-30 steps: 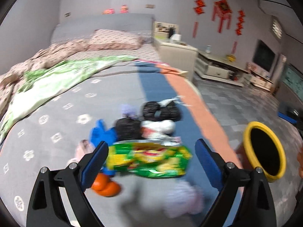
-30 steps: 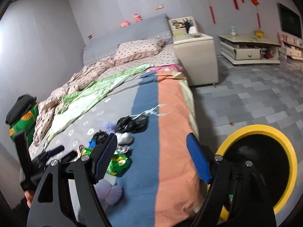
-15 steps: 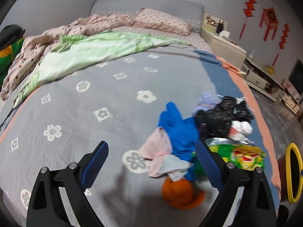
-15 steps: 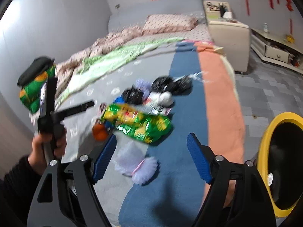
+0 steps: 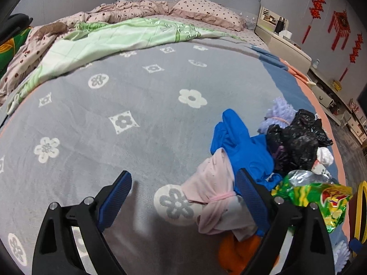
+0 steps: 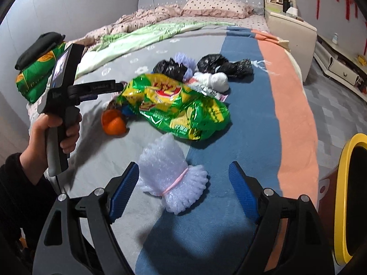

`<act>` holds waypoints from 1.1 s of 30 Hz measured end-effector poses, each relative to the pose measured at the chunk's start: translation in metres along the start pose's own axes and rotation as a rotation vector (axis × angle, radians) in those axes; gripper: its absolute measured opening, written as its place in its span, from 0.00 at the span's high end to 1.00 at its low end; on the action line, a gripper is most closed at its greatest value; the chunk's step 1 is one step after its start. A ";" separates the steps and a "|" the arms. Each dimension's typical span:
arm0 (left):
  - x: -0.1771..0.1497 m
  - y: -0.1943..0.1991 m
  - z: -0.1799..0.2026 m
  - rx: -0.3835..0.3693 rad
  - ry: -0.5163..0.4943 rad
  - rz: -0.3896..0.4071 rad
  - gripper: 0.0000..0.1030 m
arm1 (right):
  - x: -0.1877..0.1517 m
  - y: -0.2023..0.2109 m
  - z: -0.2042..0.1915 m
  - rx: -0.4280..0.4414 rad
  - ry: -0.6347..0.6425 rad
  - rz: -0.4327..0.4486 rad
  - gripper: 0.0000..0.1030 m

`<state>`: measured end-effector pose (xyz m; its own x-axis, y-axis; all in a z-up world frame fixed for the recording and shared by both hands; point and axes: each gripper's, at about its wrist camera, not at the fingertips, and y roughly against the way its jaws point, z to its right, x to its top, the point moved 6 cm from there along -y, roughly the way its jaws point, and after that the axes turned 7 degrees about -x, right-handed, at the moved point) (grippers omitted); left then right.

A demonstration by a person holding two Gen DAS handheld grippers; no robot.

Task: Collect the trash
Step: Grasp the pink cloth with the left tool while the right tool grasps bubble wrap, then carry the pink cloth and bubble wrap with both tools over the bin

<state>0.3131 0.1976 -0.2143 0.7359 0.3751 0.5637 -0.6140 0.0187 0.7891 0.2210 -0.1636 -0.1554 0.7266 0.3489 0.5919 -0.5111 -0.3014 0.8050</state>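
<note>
Trash lies piled on the bed: a green chip bag [image 6: 181,107], black bags [image 6: 220,65], a white wad [image 6: 213,80] and an orange piece [image 6: 113,122]. My right gripper [image 6: 183,183] hovers low over a bubble-wrap bundle [image 6: 172,178] tied with a pink band. Its jaws are opening, and the bundle lies between them untouched. My left gripper [image 5: 183,194] is open over a pink cloth bundle [image 5: 213,197], which lies by its right finger [image 5: 250,197]. A blue bundle [image 5: 240,146] and the chip bag [image 5: 316,197] sit just beyond. A hand holds the left gripper [image 6: 114,86] beside the pile.
A yellow-rimmed bin [image 6: 353,197] stands on the floor at the bed's right side. A green blanket [image 5: 119,39] and pillows [image 5: 206,11] cover the far end of the bed. A folded green bundle [image 6: 36,73] lies at the left edge, and a nightstand [image 6: 291,29] stands at the far right.
Both grippers came down toward the bed. The left view swung from the chip bag to the pink bundle. The right gripper closed in over the bubble-wrap bundle.
</note>
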 end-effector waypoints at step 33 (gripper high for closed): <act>-0.001 0.043 0.016 -0.084 -0.053 0.104 0.76 | 0.004 0.021 0.007 0.031 -0.073 0.051 0.58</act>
<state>0.2904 0.1829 -0.1773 0.6795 0.3293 0.6556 -0.7080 0.0601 0.7036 0.2167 -0.1748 -0.1360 0.7320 0.2675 0.6266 -0.5346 -0.3445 0.7717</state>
